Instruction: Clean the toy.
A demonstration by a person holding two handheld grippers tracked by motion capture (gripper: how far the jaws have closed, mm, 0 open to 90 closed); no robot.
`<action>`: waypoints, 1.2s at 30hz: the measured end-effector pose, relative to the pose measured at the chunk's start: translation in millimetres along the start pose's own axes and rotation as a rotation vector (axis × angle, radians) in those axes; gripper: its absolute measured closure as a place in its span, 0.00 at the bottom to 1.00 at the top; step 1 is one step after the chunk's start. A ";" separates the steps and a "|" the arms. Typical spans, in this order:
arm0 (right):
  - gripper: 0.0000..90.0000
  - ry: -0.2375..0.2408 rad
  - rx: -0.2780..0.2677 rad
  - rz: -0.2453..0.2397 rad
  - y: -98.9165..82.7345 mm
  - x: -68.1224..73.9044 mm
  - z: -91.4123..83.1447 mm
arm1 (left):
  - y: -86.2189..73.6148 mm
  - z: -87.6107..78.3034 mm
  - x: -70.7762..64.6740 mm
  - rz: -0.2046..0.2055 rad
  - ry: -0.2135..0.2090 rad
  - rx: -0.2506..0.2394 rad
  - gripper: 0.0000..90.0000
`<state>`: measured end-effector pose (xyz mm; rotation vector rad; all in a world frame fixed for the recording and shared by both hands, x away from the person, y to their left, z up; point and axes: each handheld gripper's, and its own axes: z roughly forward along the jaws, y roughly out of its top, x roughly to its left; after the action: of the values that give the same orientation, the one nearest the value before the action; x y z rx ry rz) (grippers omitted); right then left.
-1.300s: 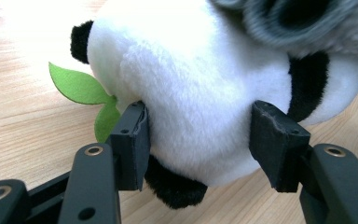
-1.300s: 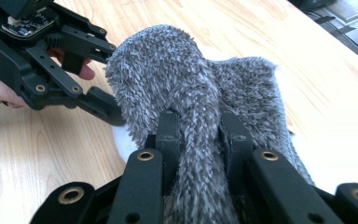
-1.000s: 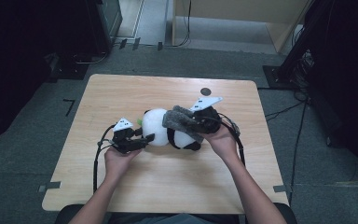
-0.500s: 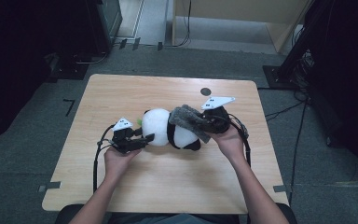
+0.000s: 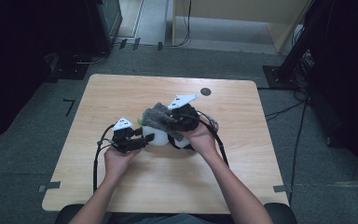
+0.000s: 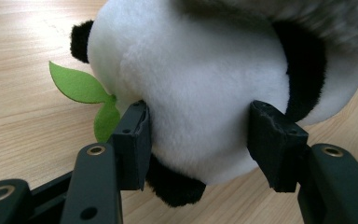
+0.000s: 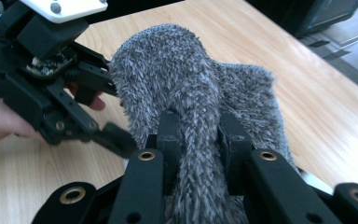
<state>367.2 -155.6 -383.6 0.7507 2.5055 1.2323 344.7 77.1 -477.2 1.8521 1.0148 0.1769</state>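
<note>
While we hold both tools over the table (image 5: pixel 121 196), we note:
Left gripper (image 6: pixel 198 135): our fingers (image 6: pixel 133 140) pinch the panda plush (image 6: pixel 200 93) on both flanks; its green leaf (image 6: pixel 81 88) lies just outside them.
Right gripper (image 7: pixel 199 140): our fingers (image 7: pixel 170 140) clamp the grey furry cloth (image 7: pixel 177 79), which drapes over the panda beyond them.

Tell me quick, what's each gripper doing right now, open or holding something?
Left gripper: closed on the panda plush, pads pressing its white body.
Right gripper: shut on the grey fuzzy cloth.
</note>
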 end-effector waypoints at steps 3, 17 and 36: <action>0.84 0.018 0.012 0.009 3.4 2.4 13.7 | 0.3 -0.4 0.2 0.003 0.002 0.002 0.48; 0.83 0.023 0.076 0.017 -9.3 -2.1 17.9 | 0.1 -0.3 0.6 0.007 0.011 0.003 0.50; 0.83 -0.057 0.012 0.096 -54.9 -31.3 -61.0 | 0.2 0.5 1.1 0.002 0.006 -0.001 0.48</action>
<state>348.5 -241.2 -389.9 0.9060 2.4584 1.2100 345.8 77.5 -477.6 1.8527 1.0171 0.1847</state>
